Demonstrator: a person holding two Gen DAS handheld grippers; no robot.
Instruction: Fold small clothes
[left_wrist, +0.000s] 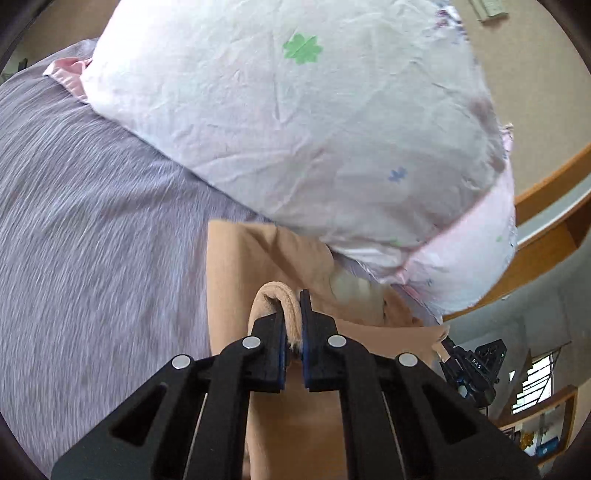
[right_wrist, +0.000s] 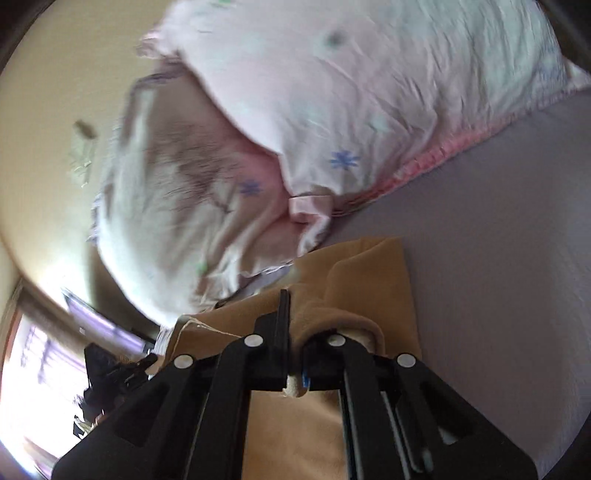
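Both jaws were clamped on the tan garment (left_wrist: 258, 258): the left gripper (left_wrist: 293, 325) and the right gripper (right_wrist: 295, 332) each pinched a folded edge, cloth stretched between them above the bed (left_wrist: 92, 221).

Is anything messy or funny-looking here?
Nothing looks damaged. The tan garment is pinched by both the left gripper and right gripper, and its far end is tucked under the crumpled pillow.
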